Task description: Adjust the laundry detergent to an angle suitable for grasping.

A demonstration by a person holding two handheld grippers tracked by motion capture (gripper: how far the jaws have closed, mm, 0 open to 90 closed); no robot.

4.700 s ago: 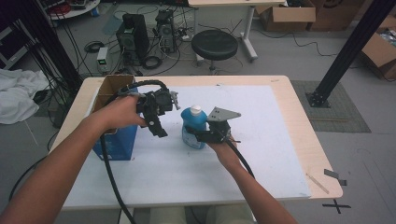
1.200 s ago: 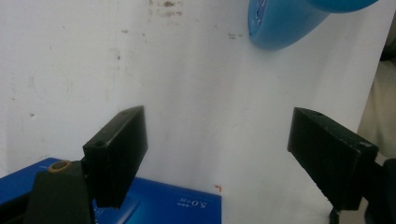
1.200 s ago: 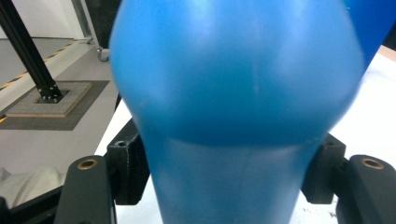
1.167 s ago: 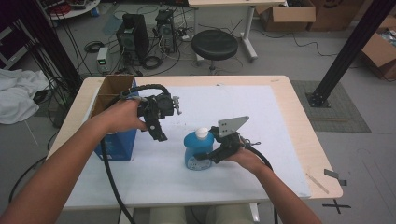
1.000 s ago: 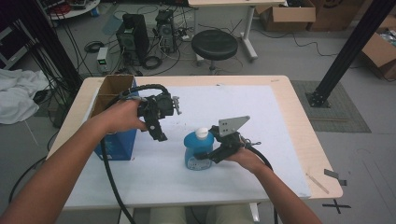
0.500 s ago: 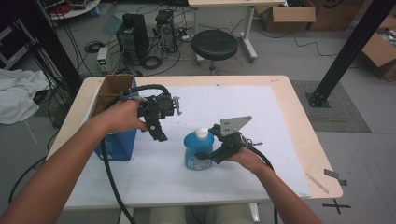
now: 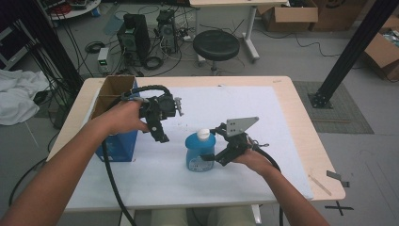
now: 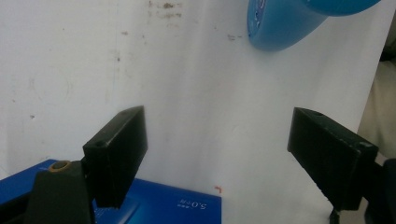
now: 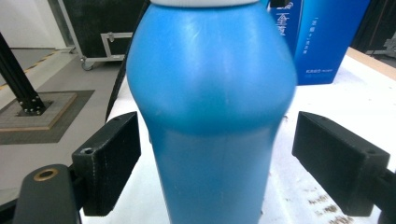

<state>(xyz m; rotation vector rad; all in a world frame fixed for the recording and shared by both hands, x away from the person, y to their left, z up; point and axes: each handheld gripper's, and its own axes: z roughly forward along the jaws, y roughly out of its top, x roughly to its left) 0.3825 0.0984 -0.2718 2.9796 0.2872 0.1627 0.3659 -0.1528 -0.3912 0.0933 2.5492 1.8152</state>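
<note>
Two jaws of the right gripper [image 7: 212, 155] stood spread either side of the upright blue bottle [image 7: 199, 151] near the table's [image 7: 282, 122] front, not touching it, while the left gripper [image 7: 161, 134], also released and empty, hung farther off.

A blue bottle [image 7: 200, 151] stands upright near the middle of the white table sheet [image 7: 263, 127]; it sits between the spread jaws of the right gripper [image 7: 212, 157], with a slim gap on each side in the right gripper view; a blue carton [image 7: 117, 136], open at the top, stands at the table's left edge, just beside the left gripper [image 7: 161, 134], which hangs above the sheet with its jaws wide and nothing between them; bare sheet lies between carton and bottle, wide enough for a gripper; the sheet's far half and right side are bare; cables [image 7: 110, 174] trail off the near edge.
</note>
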